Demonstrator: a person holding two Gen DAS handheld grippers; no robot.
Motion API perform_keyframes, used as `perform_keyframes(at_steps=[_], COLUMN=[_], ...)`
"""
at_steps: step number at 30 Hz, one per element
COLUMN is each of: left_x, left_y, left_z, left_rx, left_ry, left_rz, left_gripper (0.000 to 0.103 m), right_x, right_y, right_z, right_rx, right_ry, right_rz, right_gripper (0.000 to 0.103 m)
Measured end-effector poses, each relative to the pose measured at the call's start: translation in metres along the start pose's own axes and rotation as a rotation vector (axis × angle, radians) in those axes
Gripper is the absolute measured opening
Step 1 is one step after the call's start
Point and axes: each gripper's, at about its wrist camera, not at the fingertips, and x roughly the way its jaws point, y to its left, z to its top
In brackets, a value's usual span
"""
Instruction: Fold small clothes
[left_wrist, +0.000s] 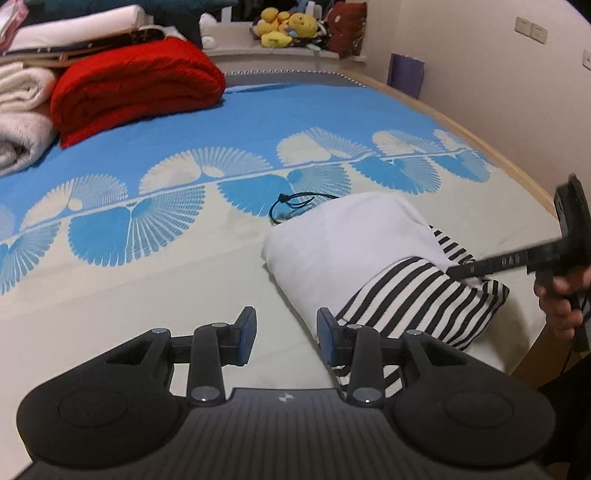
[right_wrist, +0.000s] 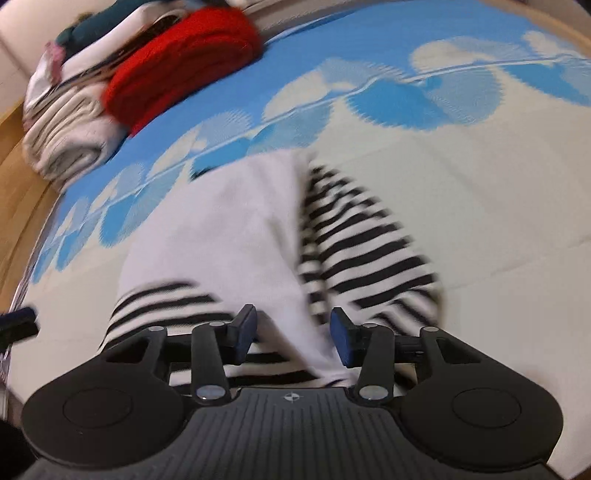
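A small folded garment (left_wrist: 343, 240), white with black-and-white striped sleeves, lies on the cream part of the bedspread (left_wrist: 147, 295). My left gripper (left_wrist: 286, 332) is open just left of its near corner, with nothing between the fingers. In the left wrist view a hand holds my right gripper (left_wrist: 461, 271), which reaches in from the right with its tip over the striped sleeve. In the blurred right wrist view the right gripper (right_wrist: 293, 334) hangs over the garment (right_wrist: 236, 236). Its jaws stand apart, white cloth lies below the gap, and the pads do not press on it.
A folded red blanket (left_wrist: 136, 85) and cream blankets (left_wrist: 18, 122) are stacked at the far left of the bed. A black cord loop (left_wrist: 291, 206) lies just beyond the garment. Plush toys (left_wrist: 284, 27) sit on the headboard shelf. The wooden bed edge (left_wrist: 517, 166) runs along the right.
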Motion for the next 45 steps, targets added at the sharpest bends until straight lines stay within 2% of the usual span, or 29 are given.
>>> perform_keyframes(at_steps=[2, 4, 6, 9, 11, 12, 14, 16, 18, 19, 22, 23, 24, 25, 26, 28, 29, 30, 31, 33, 35, 37, 39, 41, 42, 43, 45], left_x=[0.003, 0.006, 0.008, 0.014, 0.019, 0.022, 0.030, 0.040, 0.051, 0.053, 0.055, 0.055, 0.056, 0.057, 0.058, 0.057, 0.056, 0.056, 0.055, 0.053, 0.052, 0.049, 0.052, 0.063, 0.073, 0.081, 0.089], left_y=[0.003, 0.002, -0.003, -0.018, -0.033, -0.043, -0.059, -0.072, -0.084, -0.087, -0.083, -0.079, -0.075, -0.073, -0.069, -0.064, -0.062, -0.060, -0.059, -0.058, -0.060, -0.063, -0.068, -0.074, -0.079, -0.082, -0.085], left_z=[0.001, 0.003, 0.005, 0.007, 0.008, 0.007, 0.005, 0.001, -0.005, -0.006, -0.006, -0.005, -0.004, -0.003, -0.003, -0.001, 0.000, 0.001, 0.002, 0.004, 0.006, 0.008, 0.007, 0.002, -0.004, -0.009, -0.014], left_rx=[-0.029, -0.056, -0.079, -0.086, -0.073, -0.057, -0.026, 0.005, 0.048, 0.060, 0.038, 0.018, 0.004, -0.008, -0.021, -0.040, -0.048, -0.056, -0.061, -0.070, -0.072, -0.057, -0.034, 0.002, 0.042, 0.069, 0.090], left_ry=[0.011, 0.019, 0.024, 0.037, 0.043, 0.047, 0.058, 0.086, 0.118, 0.121, 0.113, 0.112, 0.113, 0.115, 0.117, 0.118, 0.117, 0.113, 0.107, 0.097, 0.087, 0.080, 0.093, 0.156, 0.219, 0.258, 0.292], left_rz=[-0.012, -0.031, -0.055, -0.107, -0.147, -0.167, -0.194, -0.200, -0.176, -0.163, -0.155, -0.152, -0.148, -0.142, -0.132, -0.116, -0.109, -0.105, -0.104, -0.107, -0.128, -0.156, -0.181, -0.183, -0.153, -0.129, -0.102], left_gripper=[0.040, 0.040, 0.040, 0.047, 0.048, 0.048, 0.048, 0.048, 0.048, 0.048, 0.048, 0.048, 0.048, 0.048, 0.048, 0.048, 0.048, 0.048, 0.048, 0.048, 0.048, 0.048, 0.048, 0.048, 0.050, 0.057, 0.059], right_x=[-0.004, -0.016, -0.040, -0.093, -0.117, -0.125, -0.127, -0.111, -0.095, -0.092, -0.096, -0.094, -0.090, -0.082, -0.075, -0.059, -0.051, -0.047, -0.046, -0.061, -0.089, -0.109, -0.114, -0.100, -0.089, -0.079, -0.054], right_y=[0.012, 0.010, 0.001, -0.024, -0.037, -0.043, -0.054, -0.063, -0.060, -0.058, -0.045, -0.041, -0.039, -0.037, -0.034, -0.030, -0.029, -0.026, -0.022, -0.019, -0.026, -0.040, -0.050, -0.061, -0.063, -0.064, -0.061], right_z=[-0.003, -0.003, 0.000, 0.001, -0.004, -0.008, -0.011, -0.015, -0.016, -0.016, -0.008, -0.004, -0.001, 0.002, 0.004, 0.008, 0.008, 0.007, 0.004, 0.002, -0.001, -0.006, -0.015, -0.023, -0.027, -0.030, -0.034], right_rx=[-0.071, -0.054, 0.014, 0.146, 0.192, 0.202, 0.226, 0.249, 0.200, 0.189, 0.159, 0.151, 0.154, 0.157, 0.152, 0.125, 0.107, 0.081, 0.062, 0.034, 0.064, 0.096, 0.096, 0.120, 0.115, 0.110, 0.101], right_ry=[-0.015, -0.054, -0.140, -0.323, -0.390, -0.401, -0.372, -0.262, -0.177, -0.179, -0.249, -0.258, -0.254, -0.244, -0.222, -0.163, -0.138, -0.112, -0.098, -0.126, -0.197, -0.230, -0.194, -0.085, -0.026, 0.024, 0.117], right_rz=[0.003, 0.040, 0.107, 0.274, 0.345, 0.354, 0.308, 0.235, 0.124, 0.110, 0.137, 0.143, 0.142, 0.125, 0.107, 0.117, 0.119, 0.121, 0.124, 0.163, 0.287, 0.339, 0.295, 0.196, 0.131, 0.083, -0.005], right_gripper=[0.001, 0.001, 0.001, 0.000, 0.000, 0.000, 0.000, 0.000, 0.000, 0.000, 0.007, 0.027, 0.056, 0.065, 0.068, 0.064, 0.049, 0.019, 0.005, 0.004, 0.003, 0.003, 0.003, 0.002, 0.002, 0.002, 0.000])
